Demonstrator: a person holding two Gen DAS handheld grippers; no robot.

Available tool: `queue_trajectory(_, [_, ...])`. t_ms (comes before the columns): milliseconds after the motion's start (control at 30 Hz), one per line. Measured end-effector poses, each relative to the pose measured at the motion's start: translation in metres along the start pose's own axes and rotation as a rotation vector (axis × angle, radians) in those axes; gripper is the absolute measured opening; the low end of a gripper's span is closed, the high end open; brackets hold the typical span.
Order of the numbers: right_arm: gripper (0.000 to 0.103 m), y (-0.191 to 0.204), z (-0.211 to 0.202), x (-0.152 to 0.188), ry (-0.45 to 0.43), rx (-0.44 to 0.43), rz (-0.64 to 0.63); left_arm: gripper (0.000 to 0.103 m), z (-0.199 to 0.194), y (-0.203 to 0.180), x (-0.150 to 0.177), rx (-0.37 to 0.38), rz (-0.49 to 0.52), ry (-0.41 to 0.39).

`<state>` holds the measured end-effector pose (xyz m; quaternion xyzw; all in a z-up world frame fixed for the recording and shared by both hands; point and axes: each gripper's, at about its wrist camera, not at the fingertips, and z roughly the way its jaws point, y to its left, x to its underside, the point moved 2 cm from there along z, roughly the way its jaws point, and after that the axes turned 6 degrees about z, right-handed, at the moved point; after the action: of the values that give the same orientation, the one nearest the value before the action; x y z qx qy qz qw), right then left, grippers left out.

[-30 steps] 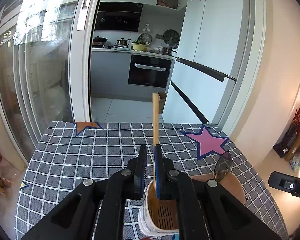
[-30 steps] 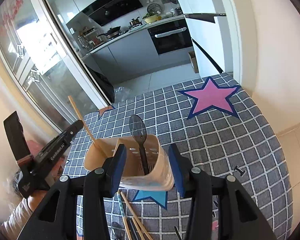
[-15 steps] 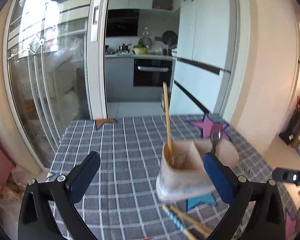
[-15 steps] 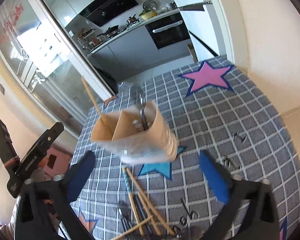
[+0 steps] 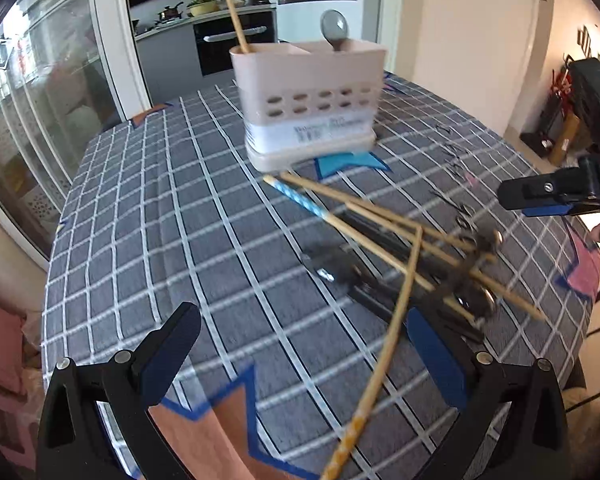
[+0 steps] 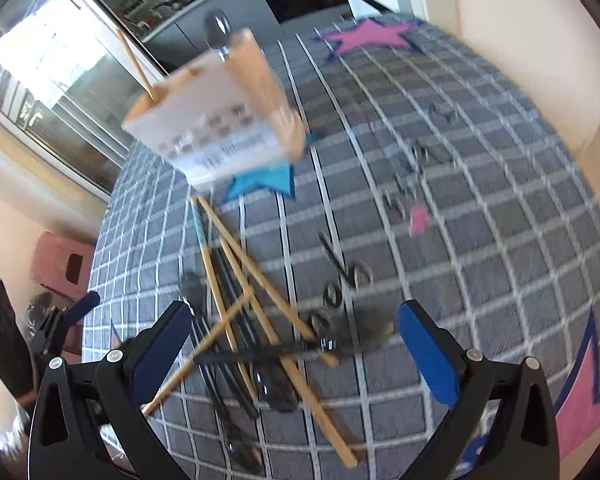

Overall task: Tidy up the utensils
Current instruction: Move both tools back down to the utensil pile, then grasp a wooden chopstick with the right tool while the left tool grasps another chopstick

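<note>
One chopstick (image 5: 233, 7) and one spoon (image 5: 333, 28) stand handle-down in the caddy (image 5: 308, 100), loose chopsticks (image 5: 380, 220) fan across the table (image 5: 140, 220), both hand-held grippers, left (image 5: 308, 356) and right (image 6: 296, 344), spread wide, holding nothing.

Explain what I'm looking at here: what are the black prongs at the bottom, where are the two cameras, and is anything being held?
No robot: a person holds a two-finger gripper in each hand, with a fisheye camera on each looking along its fingers. One picture is from the left gripper, the other from the right gripper. Both are open and hold nothing. On the checked tablecloth stands a beige utensil holder containing one chopstick and a spoon. In front lies a loose pile of chopsticks and dark utensils, blurred by motion.
</note>
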<state>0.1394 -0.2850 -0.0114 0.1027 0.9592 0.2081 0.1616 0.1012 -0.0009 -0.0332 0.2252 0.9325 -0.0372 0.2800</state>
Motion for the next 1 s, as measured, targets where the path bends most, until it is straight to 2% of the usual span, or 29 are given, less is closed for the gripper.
queue_trajectory(200, [0.103, -0.015, 0.010, 0.018, 0.057, -0.019, 0.116, 0.103, 0.011, -0.026, 0.021, -0.003, 0.031, 0.024])
queue_trajectory(567, [0.099, -0.042, 0.016, 0.022, 0.119, -0.108, 0.344, 0.103, 0.024, -0.031, 0.030, 0.000, 0.007, 0.067])
queue_trajectory(667, [0.094, -0.037, 0.020, 0.019, 0.113, -0.100, 0.347, 0.103, 0.027, -0.025, 0.031, 0.001, 0.007, 0.073])
queue_trajectory(900, [0.089, -0.025, 0.030, 0.007, 0.101, -0.087, 0.338, 0.103, 0.038, -0.030, 0.033, 0.005, 0.025, 0.075])
queue_trajectory(1000, [0.079, -0.021, 0.035, 0.000, 0.099, -0.067, 0.314, 0.103, 0.042, -0.036, 0.026, 0.005, 0.033, 0.104])
